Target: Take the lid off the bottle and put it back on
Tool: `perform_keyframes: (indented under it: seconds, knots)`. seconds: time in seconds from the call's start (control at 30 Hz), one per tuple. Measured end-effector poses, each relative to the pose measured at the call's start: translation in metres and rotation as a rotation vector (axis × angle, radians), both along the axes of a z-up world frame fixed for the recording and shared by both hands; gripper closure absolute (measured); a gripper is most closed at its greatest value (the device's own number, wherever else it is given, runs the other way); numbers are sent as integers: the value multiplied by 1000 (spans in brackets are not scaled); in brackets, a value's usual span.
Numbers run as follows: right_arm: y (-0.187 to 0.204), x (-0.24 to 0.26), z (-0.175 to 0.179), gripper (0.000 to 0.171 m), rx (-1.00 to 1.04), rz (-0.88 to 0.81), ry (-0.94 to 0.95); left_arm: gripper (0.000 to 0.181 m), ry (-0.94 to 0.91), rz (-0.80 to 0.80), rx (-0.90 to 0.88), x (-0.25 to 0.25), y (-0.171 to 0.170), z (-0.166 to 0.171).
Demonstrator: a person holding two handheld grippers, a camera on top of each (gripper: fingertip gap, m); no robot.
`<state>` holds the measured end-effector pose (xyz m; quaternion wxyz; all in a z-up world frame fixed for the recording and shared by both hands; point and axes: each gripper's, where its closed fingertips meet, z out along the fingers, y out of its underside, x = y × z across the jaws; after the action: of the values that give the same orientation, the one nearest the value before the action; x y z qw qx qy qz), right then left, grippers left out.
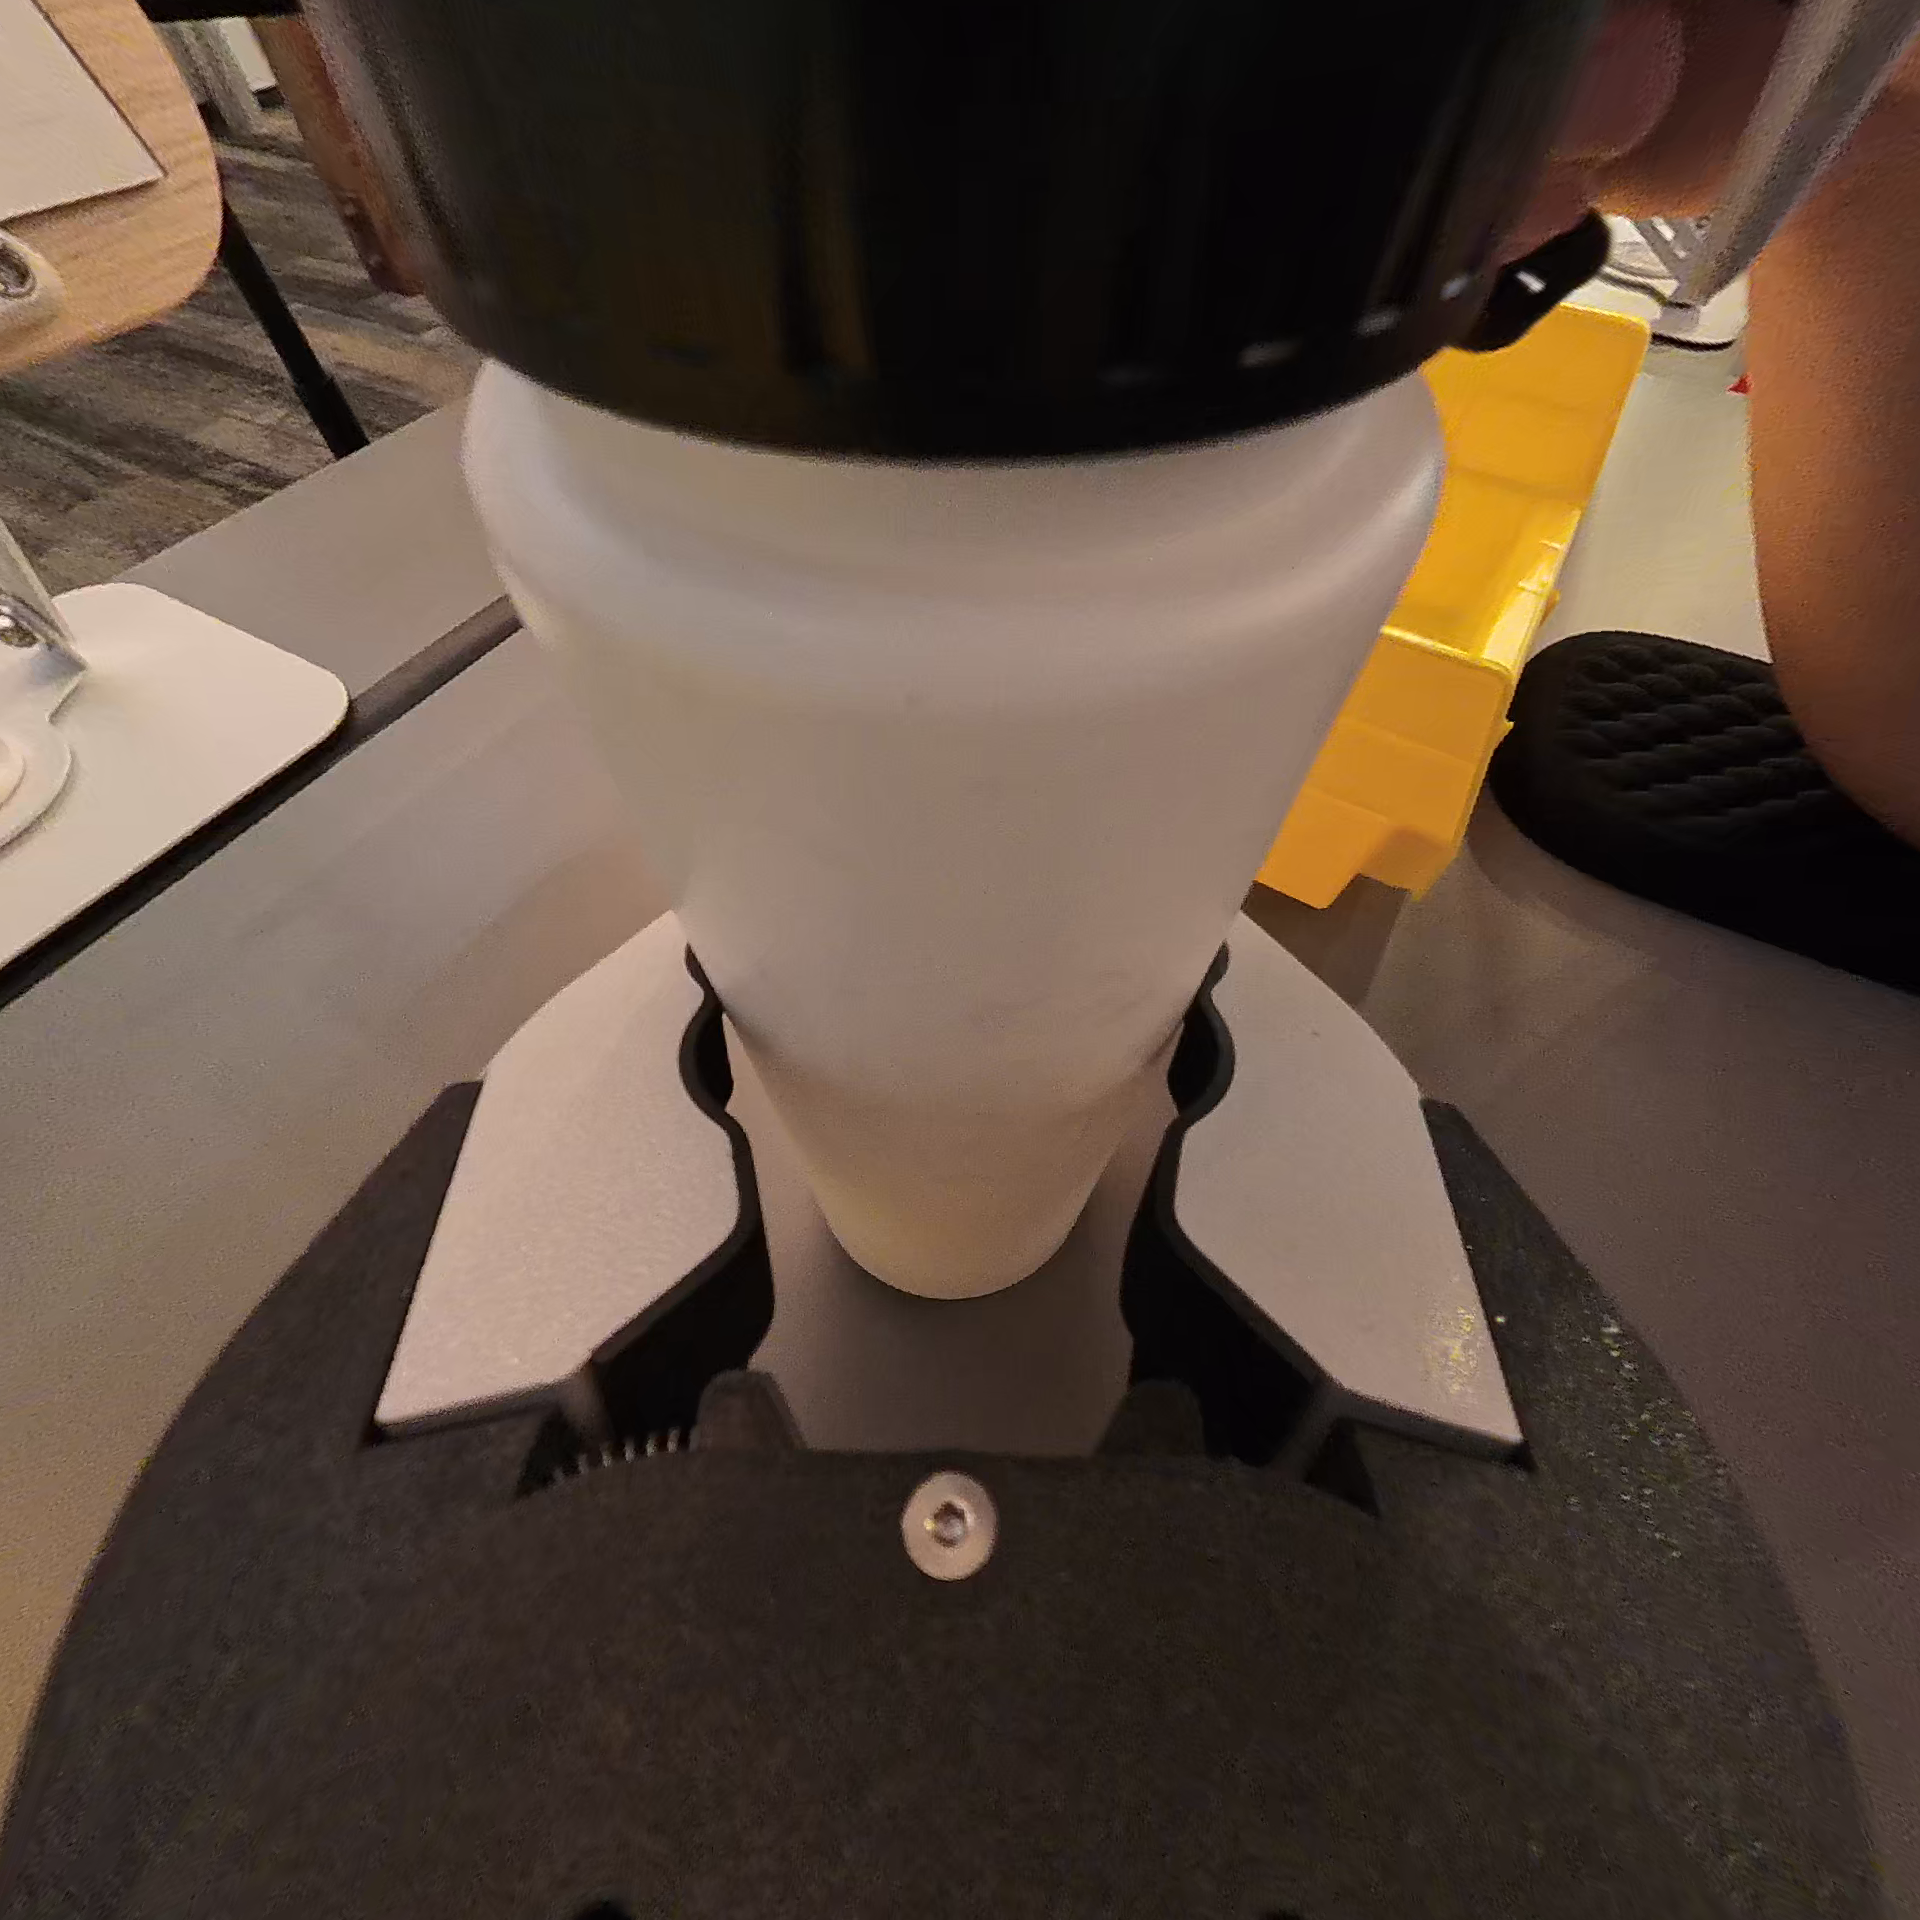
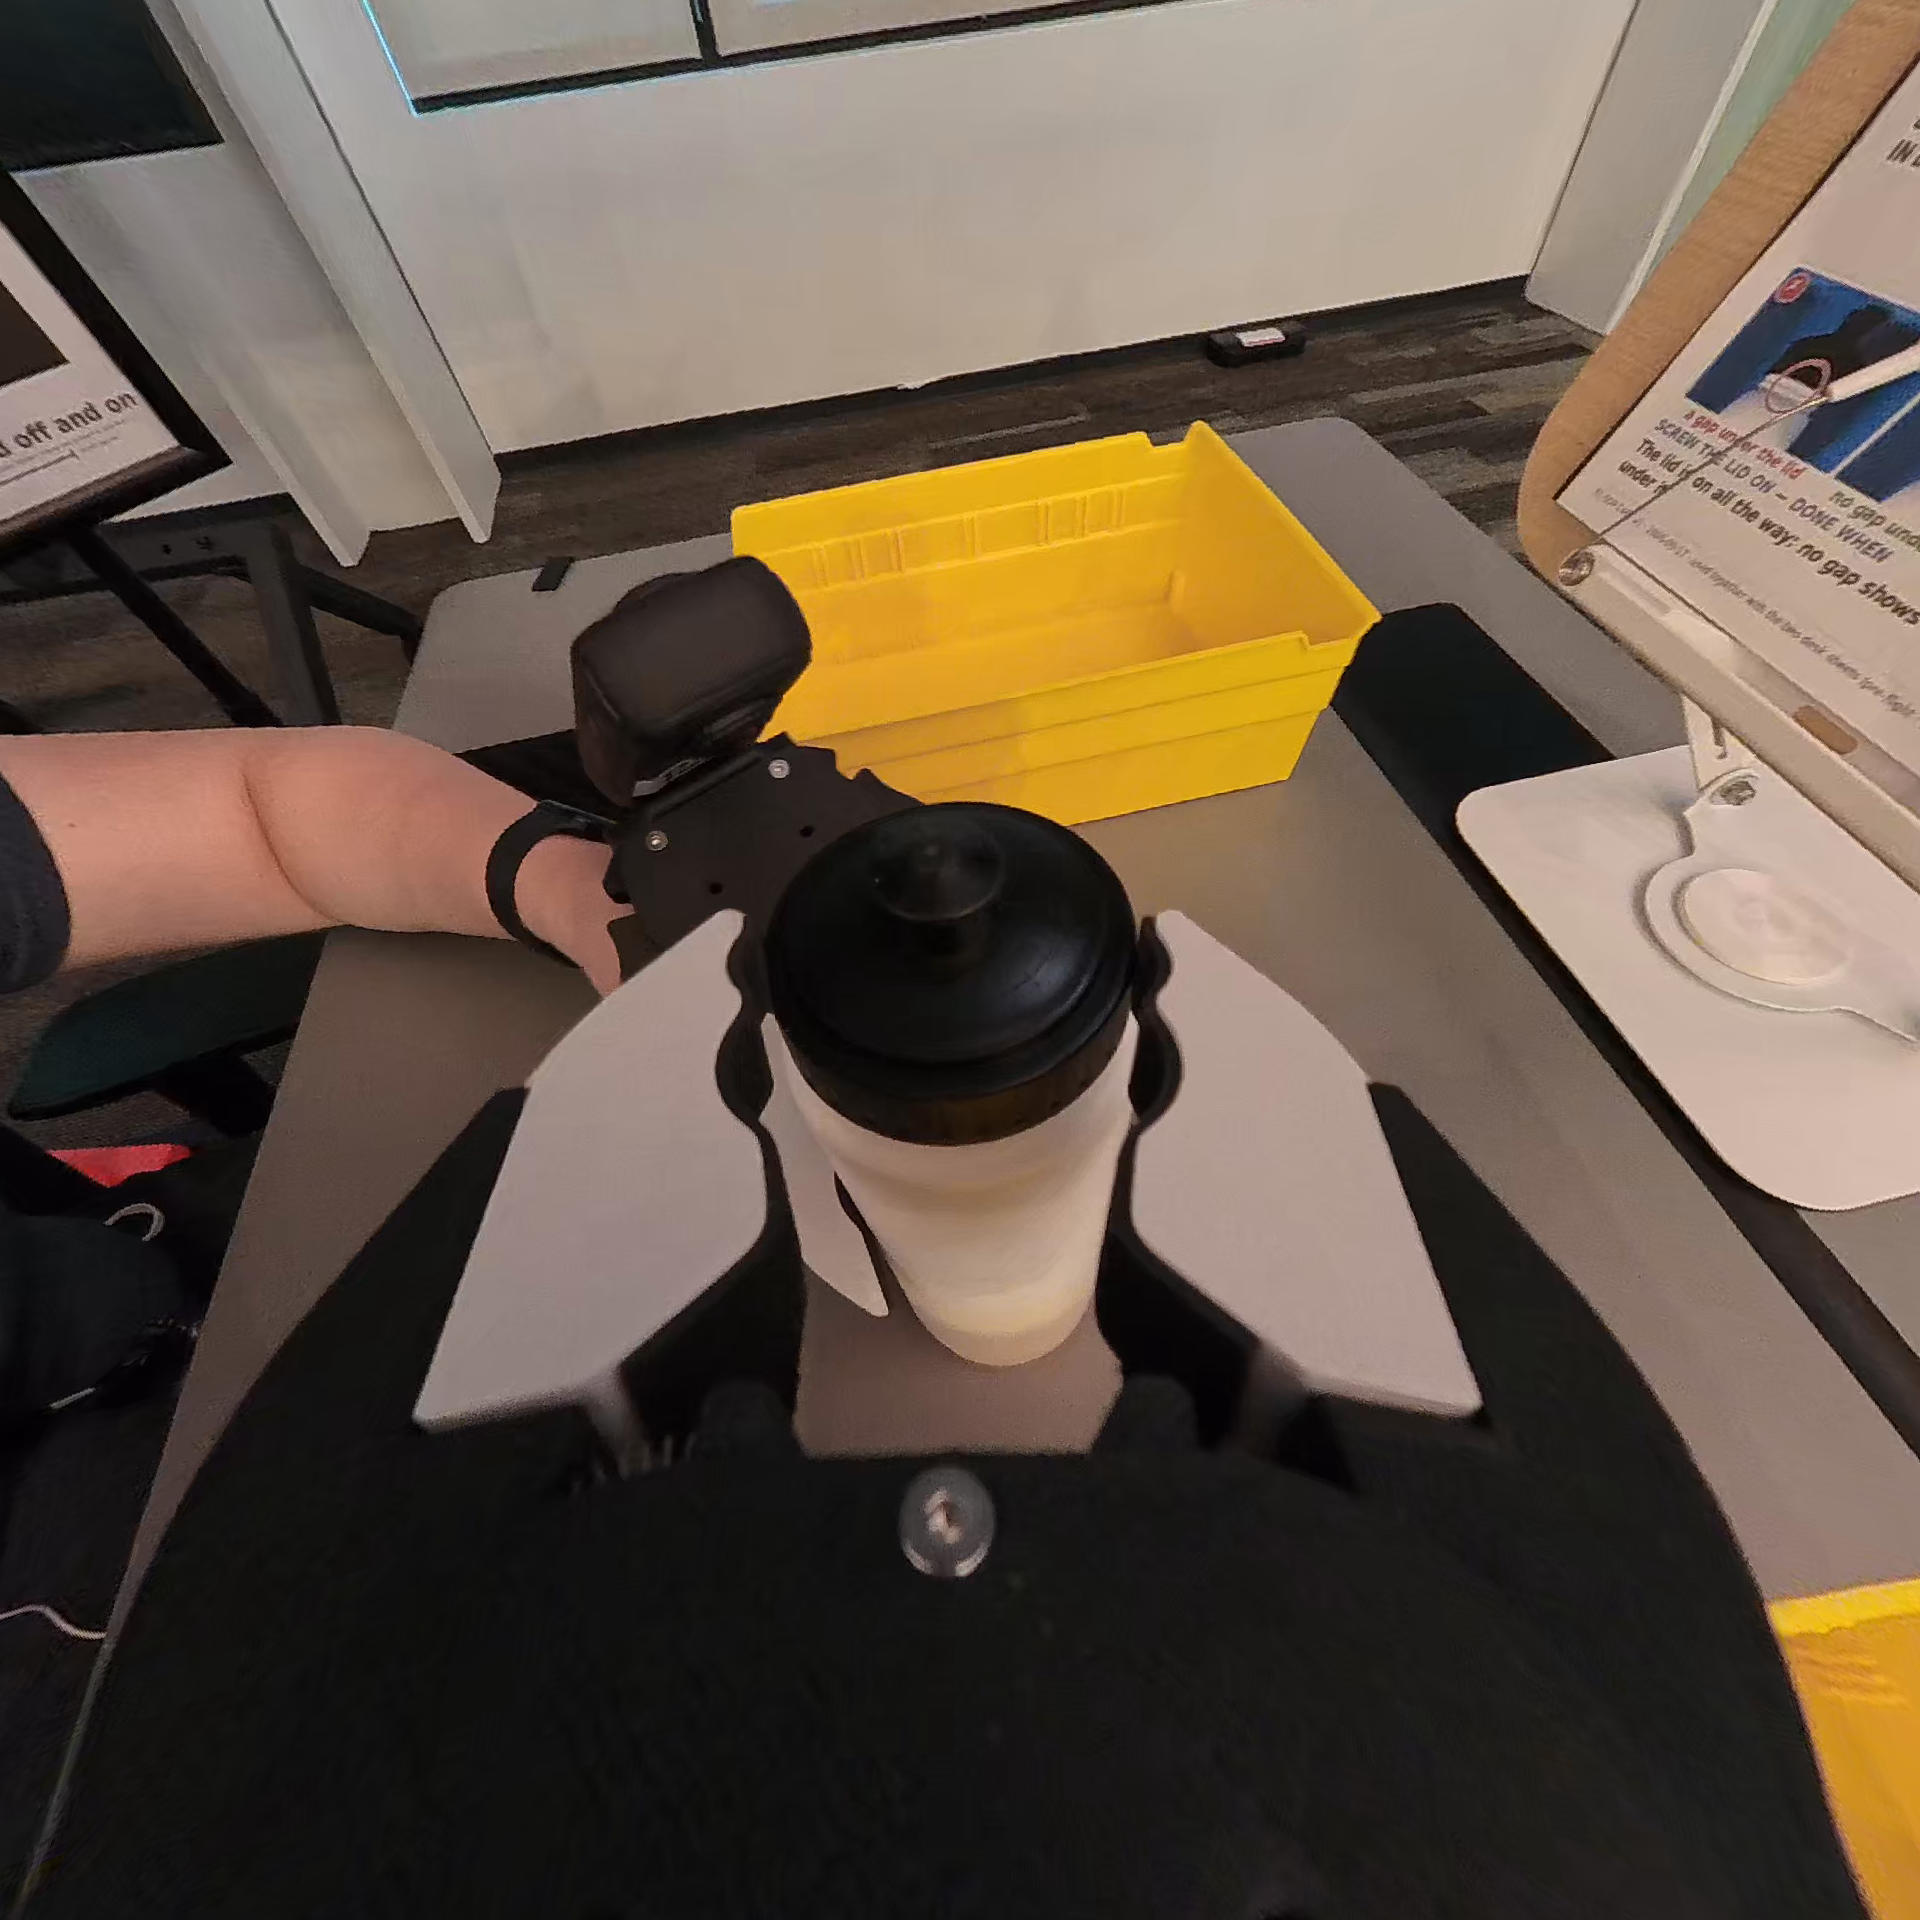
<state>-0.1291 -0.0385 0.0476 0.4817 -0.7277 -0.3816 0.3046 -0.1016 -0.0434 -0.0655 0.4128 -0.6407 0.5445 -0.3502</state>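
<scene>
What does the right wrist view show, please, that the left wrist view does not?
Only the right wrist view shows the lid's top with its spout, the yellow bin's empty inside, and the left gripper's body and camera. Only the left wrist view shows the left gripper closed on the bottle's lower body, seen from the side. Both show the white bottle, black lid, yellow bin and grey table.

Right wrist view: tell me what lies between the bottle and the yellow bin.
Between the bottle and the yellow bin sits the left gripper's black body, with bare grey table to its right.
</scene>
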Motion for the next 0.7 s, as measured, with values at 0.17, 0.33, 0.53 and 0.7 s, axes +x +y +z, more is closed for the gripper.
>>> perform_keyframes:
  seconds: [0.17, 0.33, 0.53, 0.7]
  knots:
    - [11, -3, 0, 103, 3, -147, -1, 97, 19, 132, -5, -6, 13, 0]
    - [22, -8, 0, 103, 42, -346, 36, 97, 27, 206, -8, -13, 23, 0]
    - [16, -4, 6, 101, 63, -151, 41, 97, 16, 84, -15, -7, 15, 0]
    - [2, -3, 3, 97, 60, 34, 37, 97, 13, -37, -14, -1, -2, 0]
